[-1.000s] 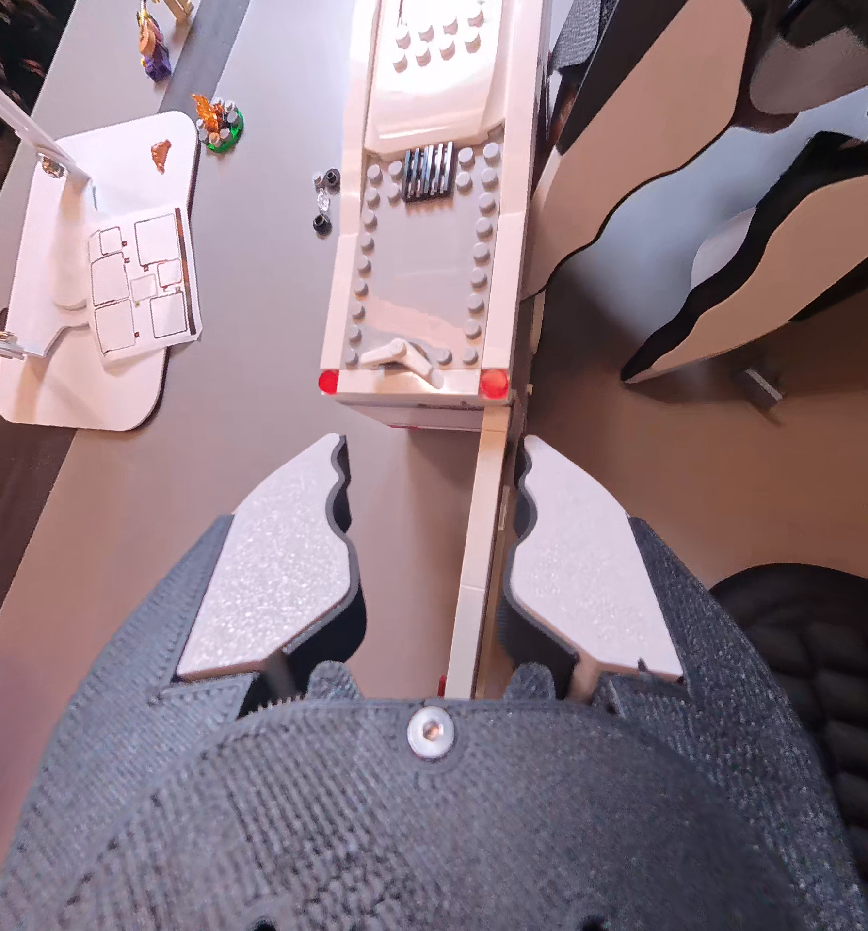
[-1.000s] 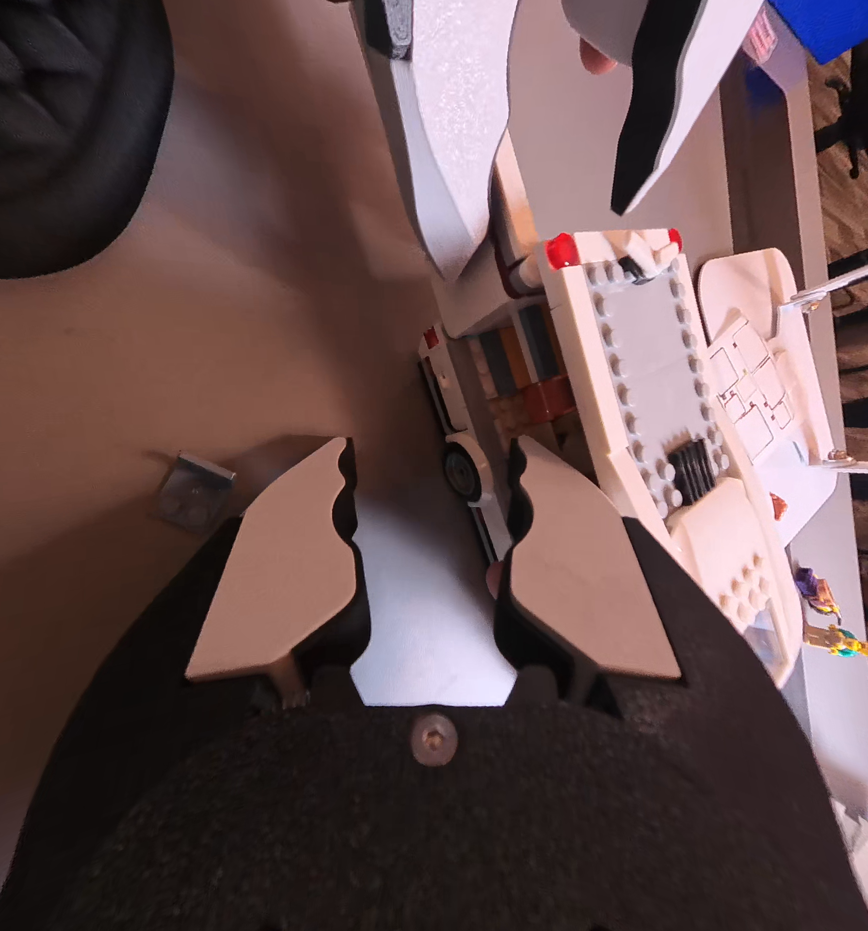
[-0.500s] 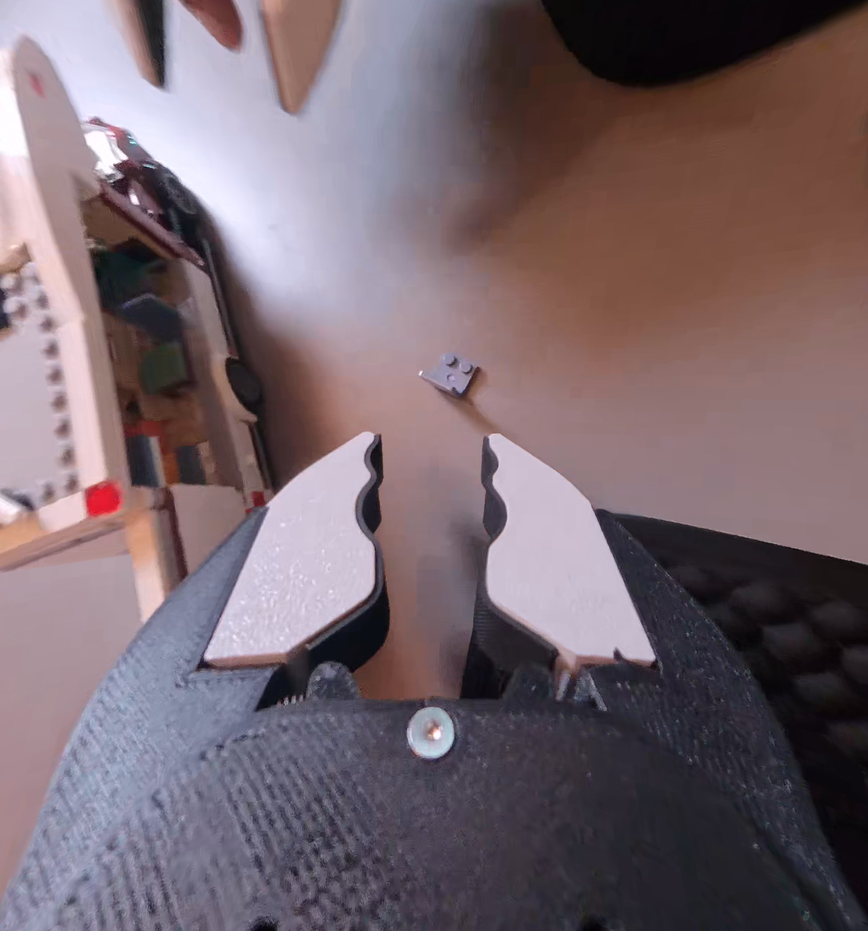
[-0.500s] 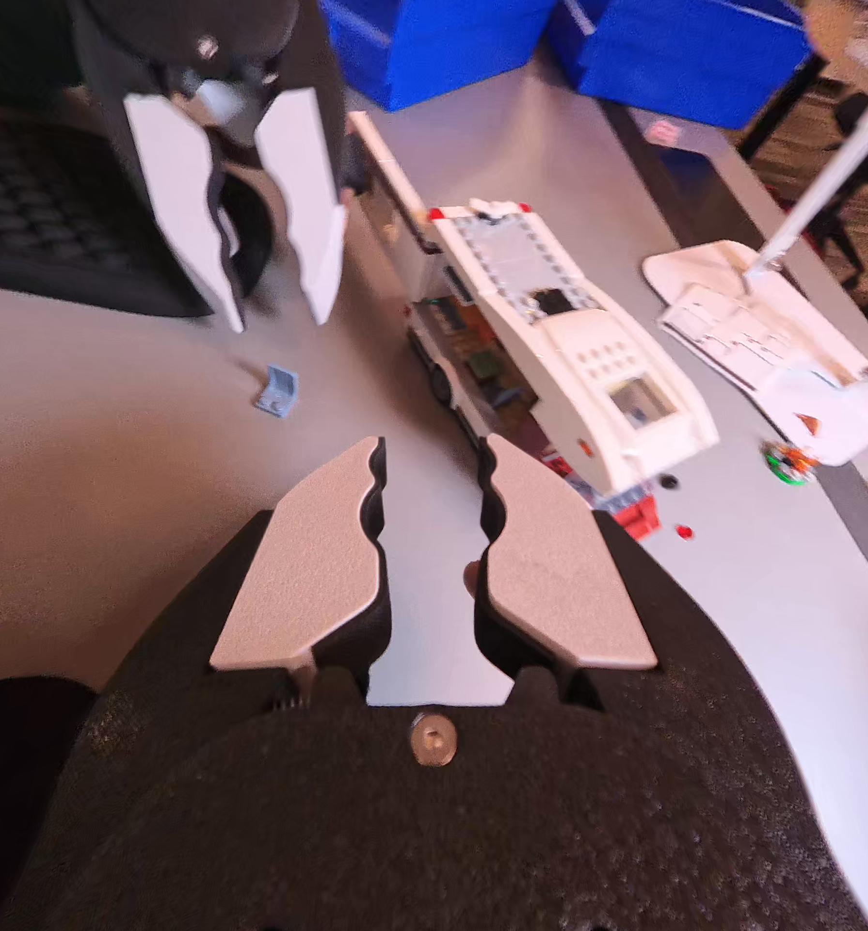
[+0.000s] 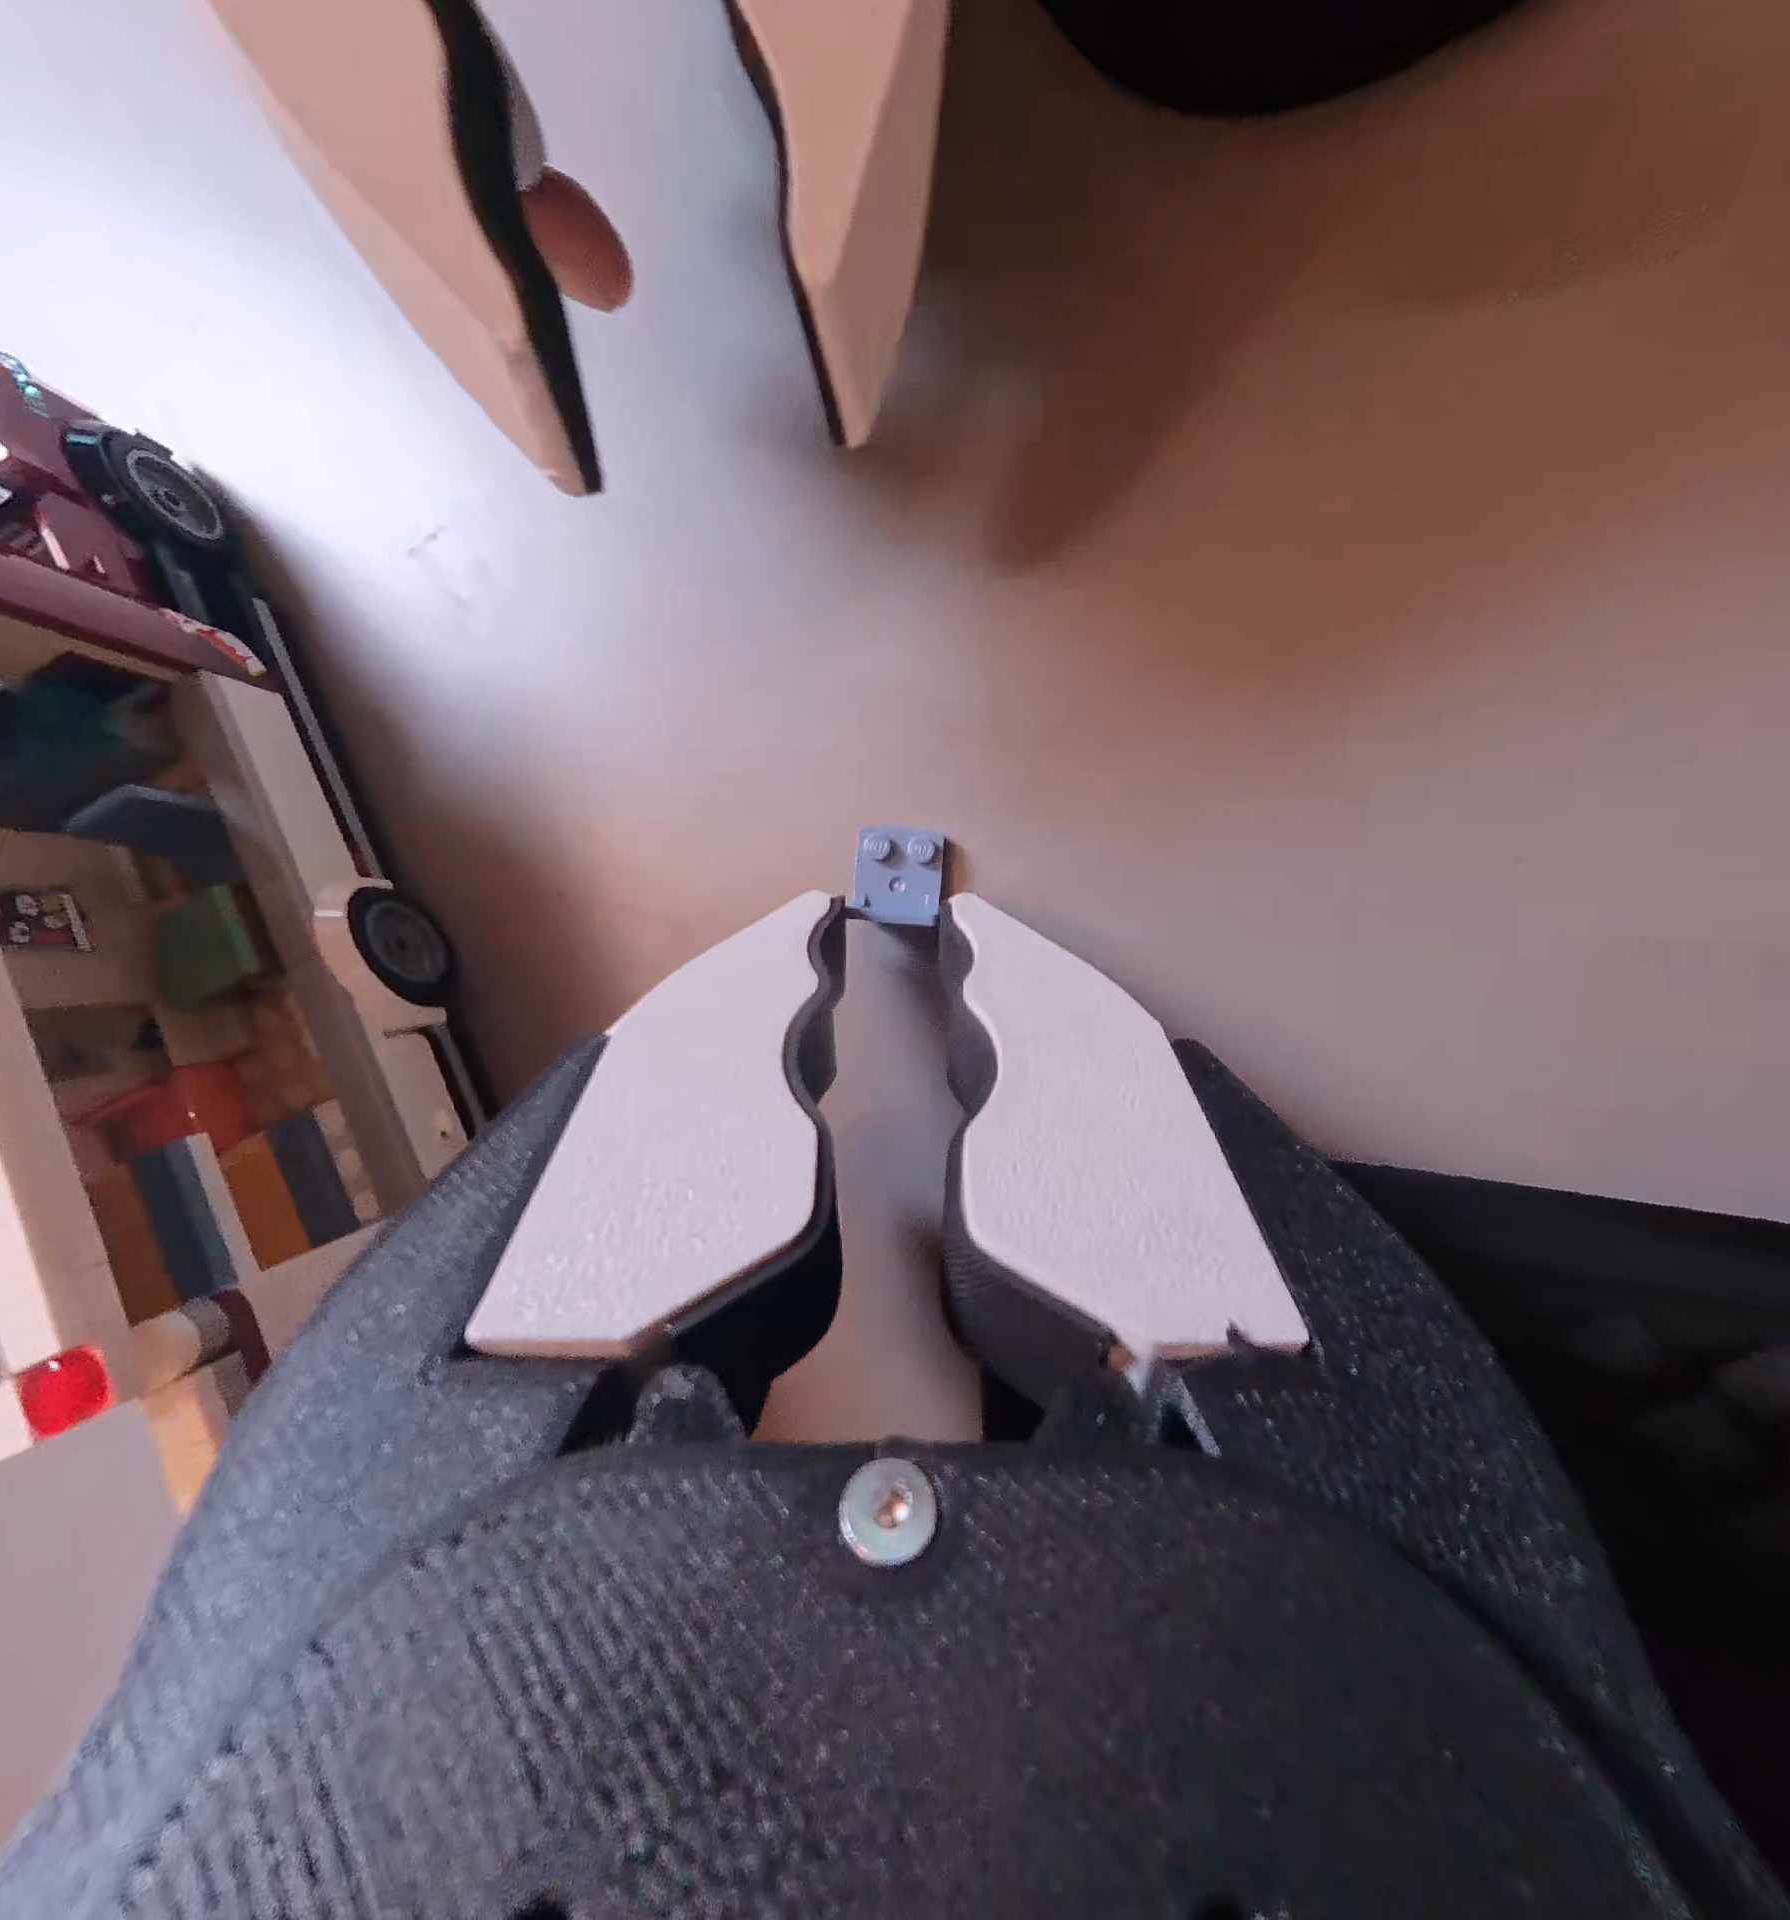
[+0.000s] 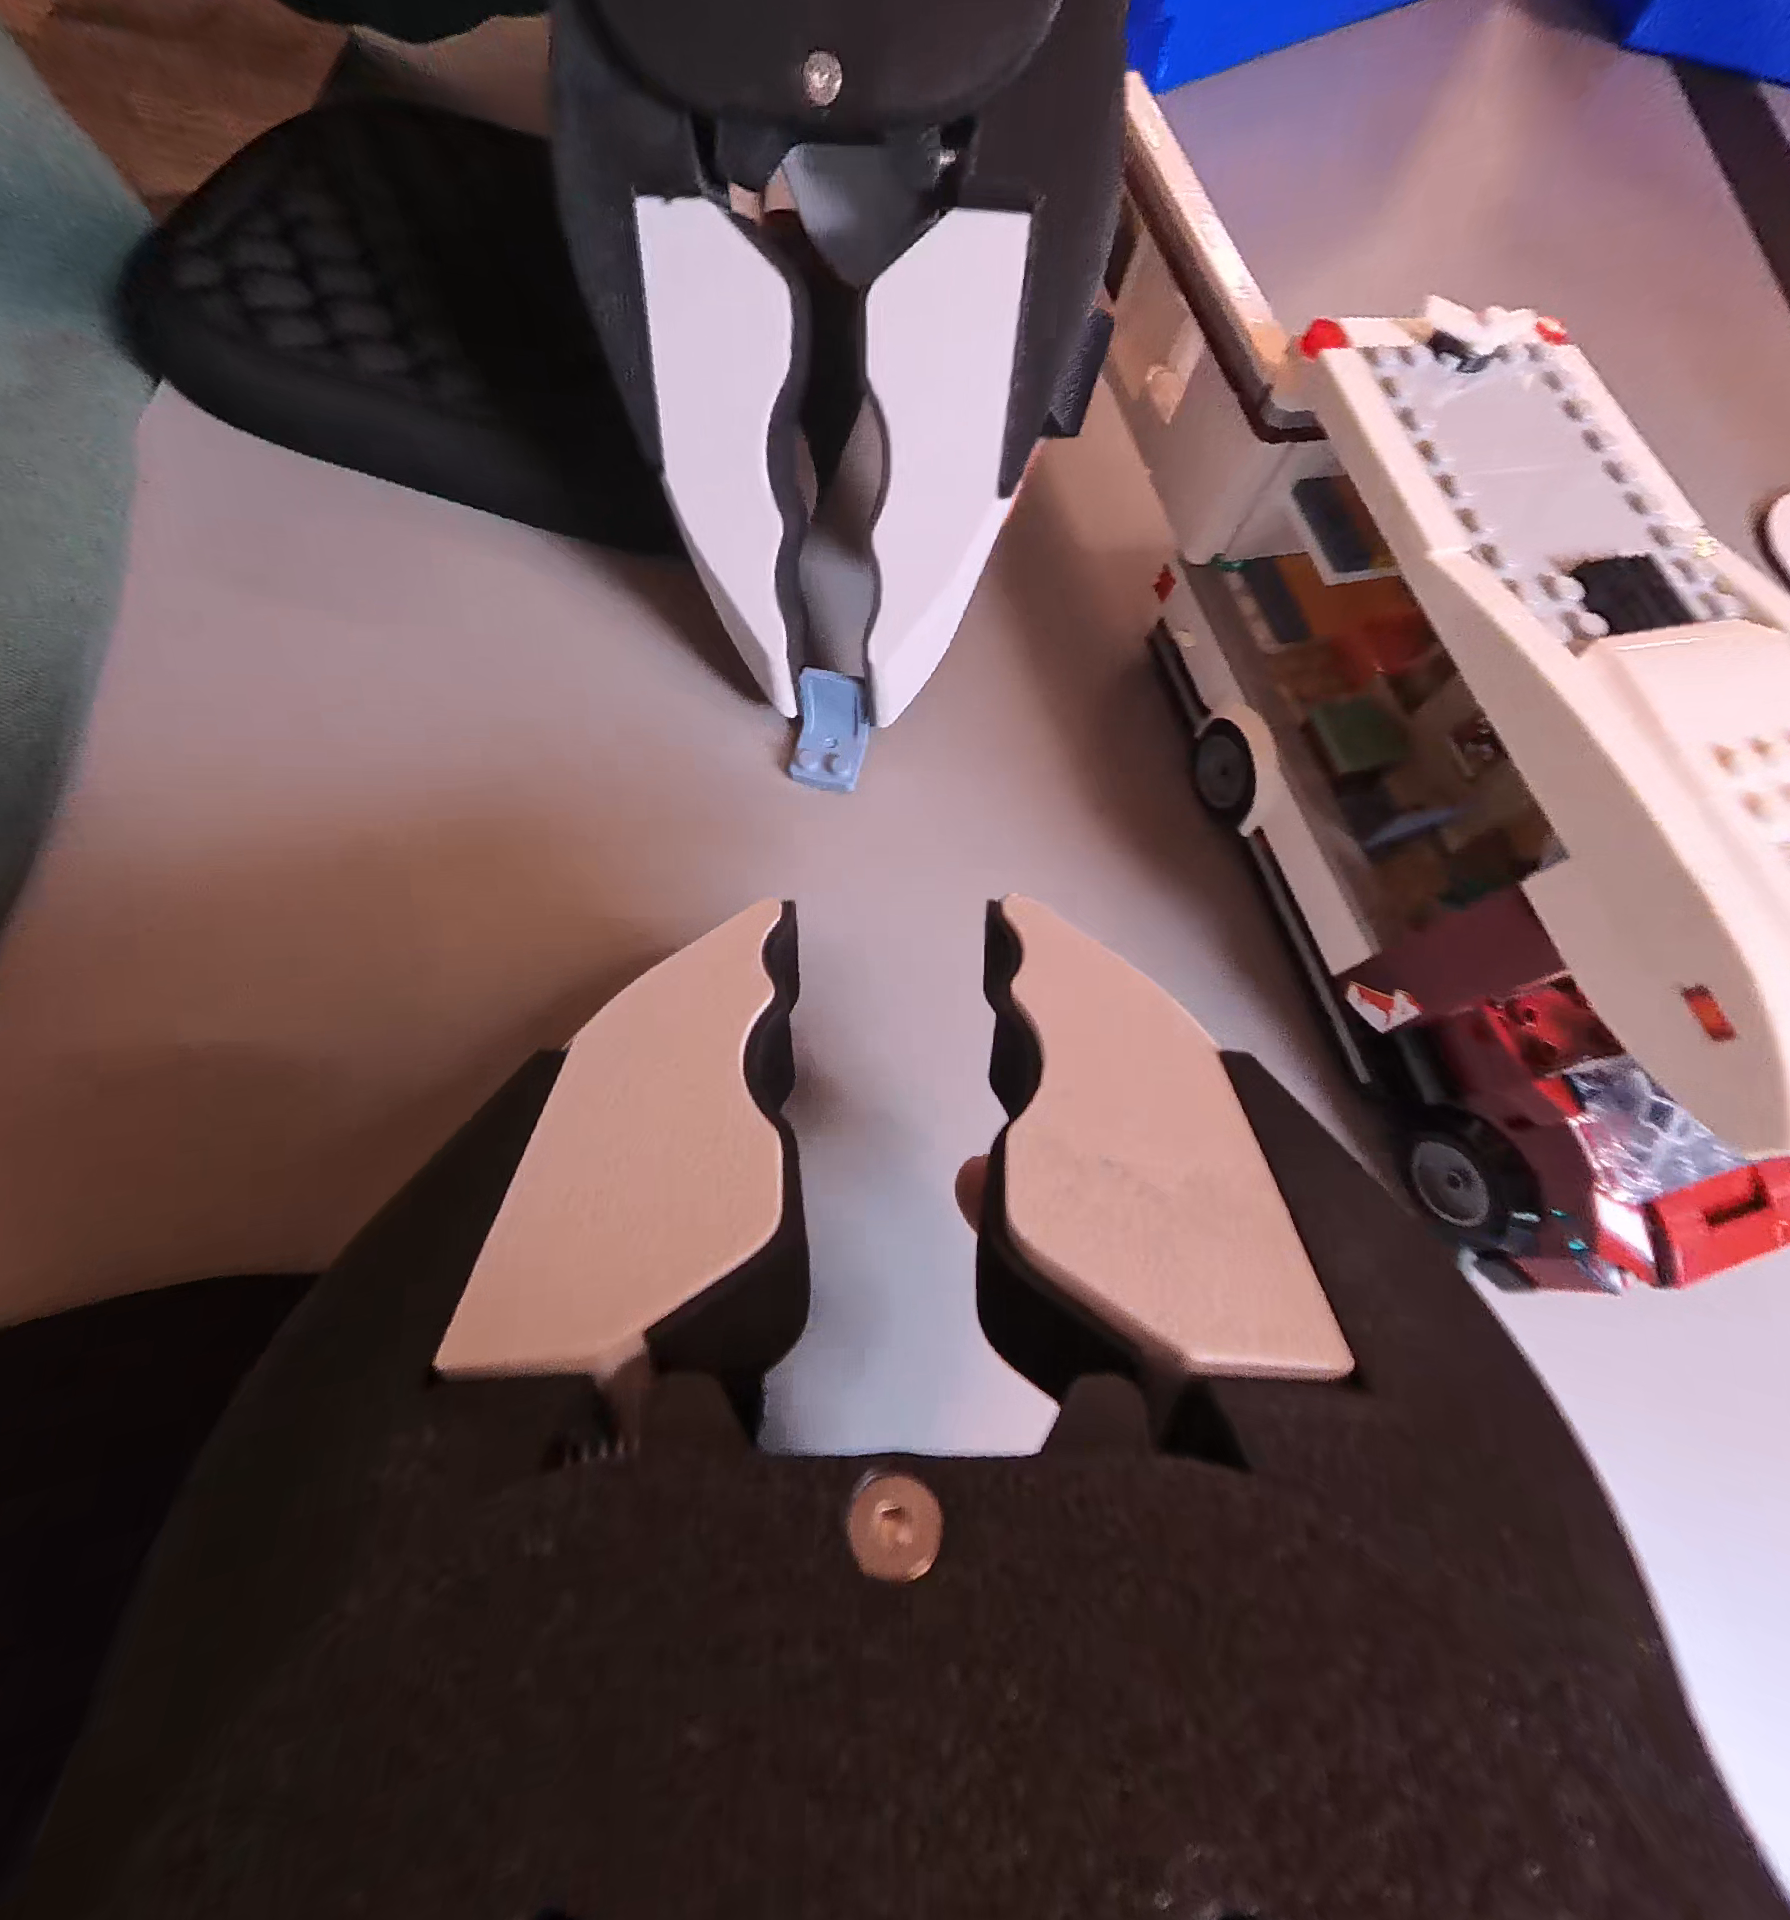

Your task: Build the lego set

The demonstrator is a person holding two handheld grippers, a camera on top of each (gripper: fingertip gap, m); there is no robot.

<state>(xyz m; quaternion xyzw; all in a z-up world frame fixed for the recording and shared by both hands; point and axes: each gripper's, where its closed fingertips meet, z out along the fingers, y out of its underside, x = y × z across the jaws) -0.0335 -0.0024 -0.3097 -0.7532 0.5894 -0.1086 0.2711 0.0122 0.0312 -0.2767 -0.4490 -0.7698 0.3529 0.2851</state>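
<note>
Blue-grey plastic, small and square with two round bumps on top, that is the little brick piece (image 5: 899, 878) lying on the smooth grey tabletop (image 5: 1286, 727). The left gripper (image 5: 893, 910) has its pale, wavy-edged jaws closed on the piece's near end, one tip on each side. The right gripper (image 6: 889, 906) faces it from across the tabletop, jaws spread apart with only bare tabletop between them. Beside both stands a boxy toy camper van (image 6: 1473, 665) of white bricks, with bumpy studs on its roof, black rubber wheels and a dark red front. A black quilted chair seat (image 6: 371, 312) sits past the tabletop edge.
</note>
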